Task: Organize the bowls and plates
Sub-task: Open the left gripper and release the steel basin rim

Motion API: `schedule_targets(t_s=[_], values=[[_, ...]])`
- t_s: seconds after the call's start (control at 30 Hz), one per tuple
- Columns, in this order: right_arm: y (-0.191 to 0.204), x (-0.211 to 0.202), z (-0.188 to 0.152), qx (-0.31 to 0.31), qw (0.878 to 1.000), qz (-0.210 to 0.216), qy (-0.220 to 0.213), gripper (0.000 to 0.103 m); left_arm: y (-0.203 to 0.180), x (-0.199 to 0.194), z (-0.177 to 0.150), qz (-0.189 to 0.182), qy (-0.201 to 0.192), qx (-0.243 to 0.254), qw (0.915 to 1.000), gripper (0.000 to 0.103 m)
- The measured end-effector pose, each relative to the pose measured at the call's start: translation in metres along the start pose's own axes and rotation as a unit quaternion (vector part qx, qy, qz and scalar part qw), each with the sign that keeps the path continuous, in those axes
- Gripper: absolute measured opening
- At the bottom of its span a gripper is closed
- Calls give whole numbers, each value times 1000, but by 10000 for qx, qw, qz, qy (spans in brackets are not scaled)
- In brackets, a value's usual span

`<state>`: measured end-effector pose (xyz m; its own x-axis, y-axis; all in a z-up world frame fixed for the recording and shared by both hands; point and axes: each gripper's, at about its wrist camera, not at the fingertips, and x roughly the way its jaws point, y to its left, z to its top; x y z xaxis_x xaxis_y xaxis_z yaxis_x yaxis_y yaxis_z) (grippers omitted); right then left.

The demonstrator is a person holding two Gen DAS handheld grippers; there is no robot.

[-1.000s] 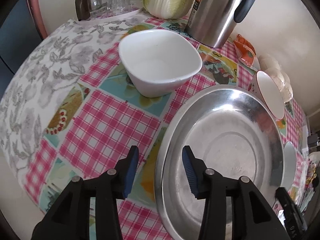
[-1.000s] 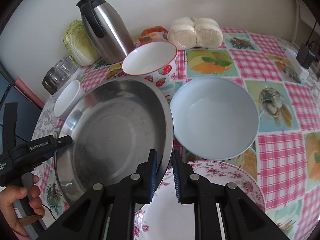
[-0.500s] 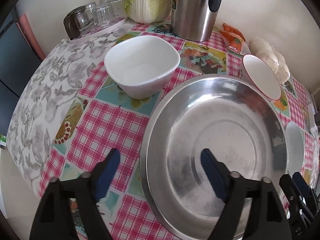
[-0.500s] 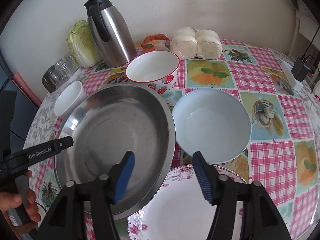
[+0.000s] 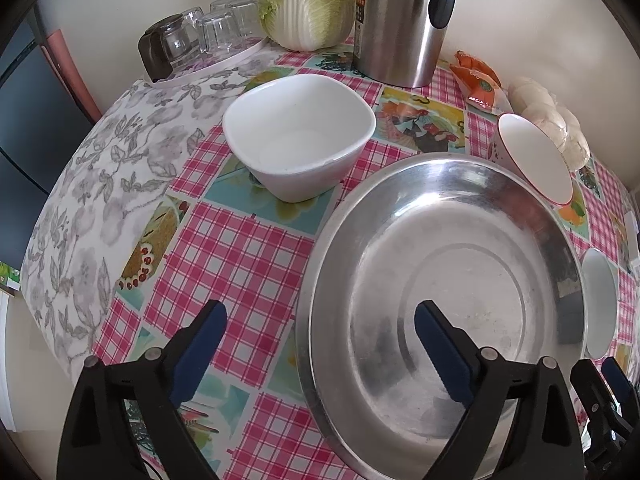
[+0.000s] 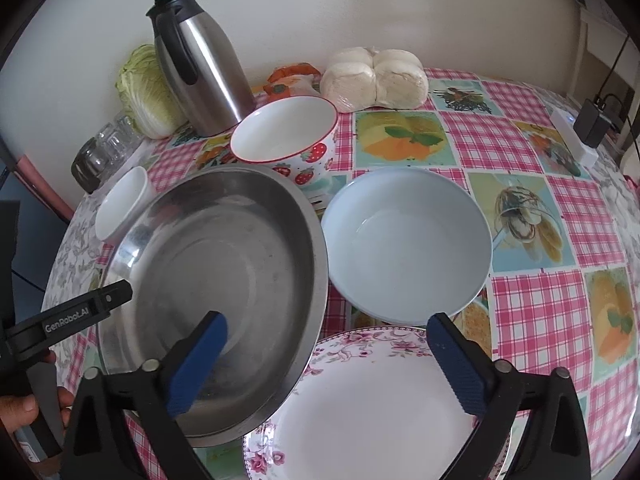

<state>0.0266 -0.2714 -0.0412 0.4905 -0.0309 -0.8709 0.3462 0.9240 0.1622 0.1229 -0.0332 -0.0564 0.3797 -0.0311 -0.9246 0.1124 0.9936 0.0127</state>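
A wide steel pan (image 5: 460, 280) (image 6: 224, 264) rests on the checked tablecloth. My left gripper (image 5: 320, 340) is open, straddling the pan's near-left rim. My right gripper (image 6: 328, 348) is open above the pan's right rim and a floral plate (image 6: 360, 408). A square white bowl (image 5: 298, 140) (image 6: 120, 208) sits left of the pan. A strawberry bowl (image 6: 288, 136) (image 5: 536, 160) stands behind it. A pale blue bowl (image 6: 408, 240) (image 5: 600, 300) sits to its right.
A steel thermos (image 6: 200, 76) (image 5: 400, 20), a cabbage (image 5: 308, 0), upturned glasses on a tray (image 5: 208, 40), an orange packet (image 5: 476, 80) and bagged buns (image 6: 376, 78) line the wall. A charger and power strip (image 6: 580, 136) lie far right. The table edge drops off at the left.
Both grippers opened: the right let go of the steel pan's rim, the left spread wide. Both pulled back a little. The pan now lies flat on the table.
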Motion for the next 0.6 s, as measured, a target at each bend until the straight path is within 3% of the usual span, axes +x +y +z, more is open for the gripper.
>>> schedule_targets(t_s=[0.6], values=[[-16,-21,-5,219,9988,21,-439,103,-2,-30,-5,-277,-550,-211,9979,98]])
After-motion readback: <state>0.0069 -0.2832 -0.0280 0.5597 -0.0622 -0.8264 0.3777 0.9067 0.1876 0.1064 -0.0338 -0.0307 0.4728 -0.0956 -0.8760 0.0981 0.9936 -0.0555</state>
